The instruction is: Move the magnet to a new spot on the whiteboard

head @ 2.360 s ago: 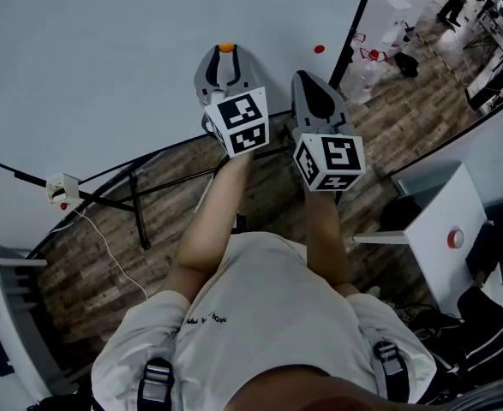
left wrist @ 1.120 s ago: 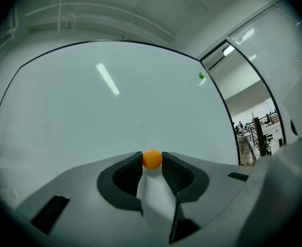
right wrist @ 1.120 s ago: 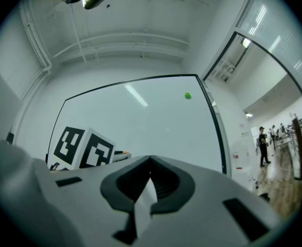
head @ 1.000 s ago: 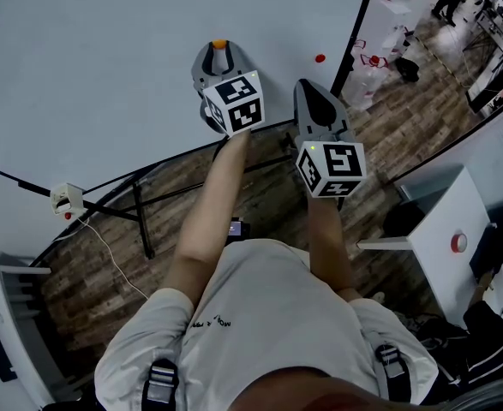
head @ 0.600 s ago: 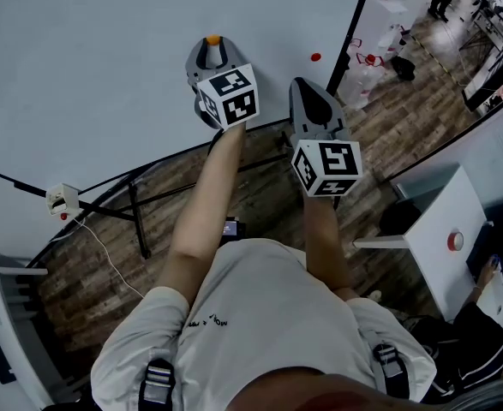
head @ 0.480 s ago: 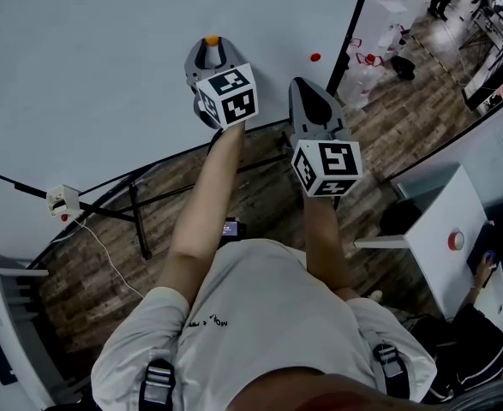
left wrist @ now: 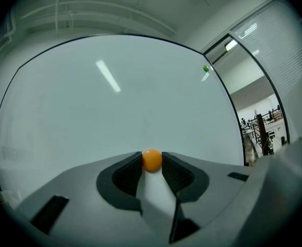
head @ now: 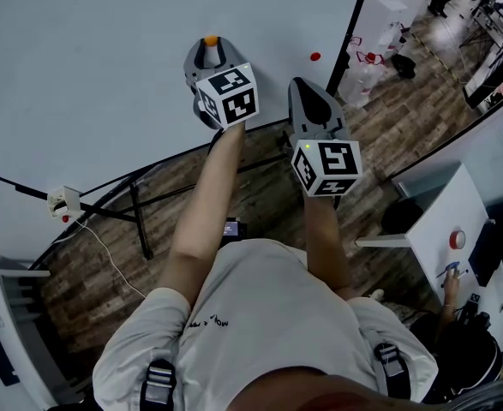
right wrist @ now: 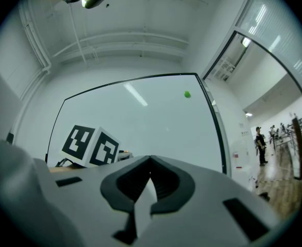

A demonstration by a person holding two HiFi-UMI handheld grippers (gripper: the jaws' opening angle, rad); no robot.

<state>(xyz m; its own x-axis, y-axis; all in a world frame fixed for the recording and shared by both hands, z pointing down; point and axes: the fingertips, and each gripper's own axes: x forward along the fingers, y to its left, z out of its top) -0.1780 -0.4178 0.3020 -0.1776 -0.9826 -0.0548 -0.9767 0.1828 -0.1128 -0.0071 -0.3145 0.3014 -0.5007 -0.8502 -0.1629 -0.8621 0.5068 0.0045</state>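
A small round orange magnet sits against the big whiteboard. My left gripper is shut on it, a pad touching each side. In the left gripper view the orange magnet shows between the ribbed pads, with the left gripper pointing straight at the whiteboard. My right gripper hangs beside it to the right, short of the board, shut on nothing. Its jaws meet in the right gripper view.
A red magnet sticks near the board's right edge and a green magnet higher up. The board's black frame and stand legs run below. A white box with a cable lies on the floor; a white table stands at right.
The left gripper has shifted a little to the left along the board with the orange magnet in it. The right gripper has kept its place.
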